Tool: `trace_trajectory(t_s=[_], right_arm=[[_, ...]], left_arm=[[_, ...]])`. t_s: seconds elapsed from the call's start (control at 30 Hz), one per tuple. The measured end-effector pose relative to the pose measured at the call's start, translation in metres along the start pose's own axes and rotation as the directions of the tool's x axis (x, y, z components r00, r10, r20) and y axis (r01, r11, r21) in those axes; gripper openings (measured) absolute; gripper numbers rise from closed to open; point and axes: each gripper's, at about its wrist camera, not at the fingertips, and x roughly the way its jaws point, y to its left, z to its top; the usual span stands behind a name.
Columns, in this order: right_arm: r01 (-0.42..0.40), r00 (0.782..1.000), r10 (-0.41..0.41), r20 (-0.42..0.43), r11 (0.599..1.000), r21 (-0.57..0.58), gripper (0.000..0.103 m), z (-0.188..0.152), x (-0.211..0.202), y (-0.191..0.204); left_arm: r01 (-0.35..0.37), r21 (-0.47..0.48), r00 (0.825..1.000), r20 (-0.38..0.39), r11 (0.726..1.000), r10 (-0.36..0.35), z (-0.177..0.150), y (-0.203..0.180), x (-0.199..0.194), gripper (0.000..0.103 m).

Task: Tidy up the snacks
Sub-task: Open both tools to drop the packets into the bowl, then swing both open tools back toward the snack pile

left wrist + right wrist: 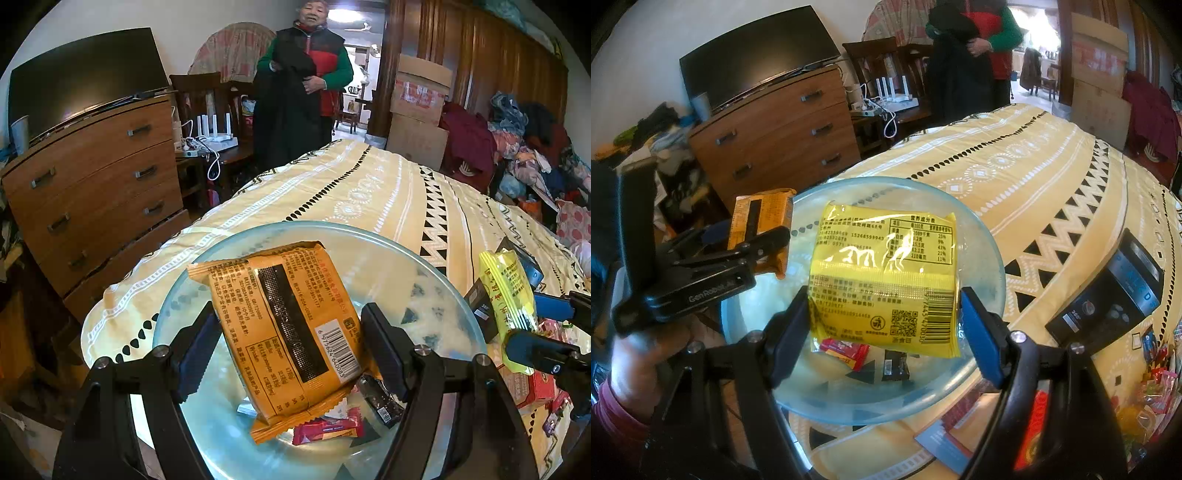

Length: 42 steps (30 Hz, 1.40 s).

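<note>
A clear glass bowl [369, 236] [993, 258] rests on the yellow patterned bedspread [369, 188]. My left gripper [295, 343] is shut on an orange snack packet [288, 321], which hangs tilted over the bowl. My right gripper [884, 325] is shut on a yellow snack packet [886, 273], also held above the bowl. Each view shows the other tool: the right gripper [535, 325] with the yellow packet [508, 295], and the left gripper [753, 240] with the orange packet [761, 221]. A small red packet [846, 350] and a small black packet [895, 365] lie in the bowl.
A black box [1108, 302] lies on the bedspread right of the bowl, with loose colourful snacks [1152, 384] nearer. A wooden dresser [96, 177] carrying a TV stands left. A person [306, 85] stands past the bed's far end. Piled clothes [528, 155] fill the right side.
</note>
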Motion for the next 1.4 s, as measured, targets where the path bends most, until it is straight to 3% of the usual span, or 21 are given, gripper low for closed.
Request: trace_trajectory(t_s=[0.67,0.87,1.4], right_arm=[[-0.009,1.000,0.009,-0.004,1.000,0.010,0.078,0.001,0.002,-0.004],[0.020,0.999,-0.021,-0.029,1.000,-0.019,0.086,0.000,0.011,0.004],[0.030,0.989,-0.031,0.145,1.000,0.008,0.088,-0.026,-0.062,-0.004]], left_arm=[[-0.008,0.006,1.000,-0.014,1.000,0.008,0.003,-0.002,0.008,0.078],[-0.068,0.019,0.997,-0.045,0.998,0.068,0.000,-0.002,0.015,0.084],[-0.162,0.028,0.986,0.038,0.986,0.160,0.003,-0.020,-0.022,0.092]])
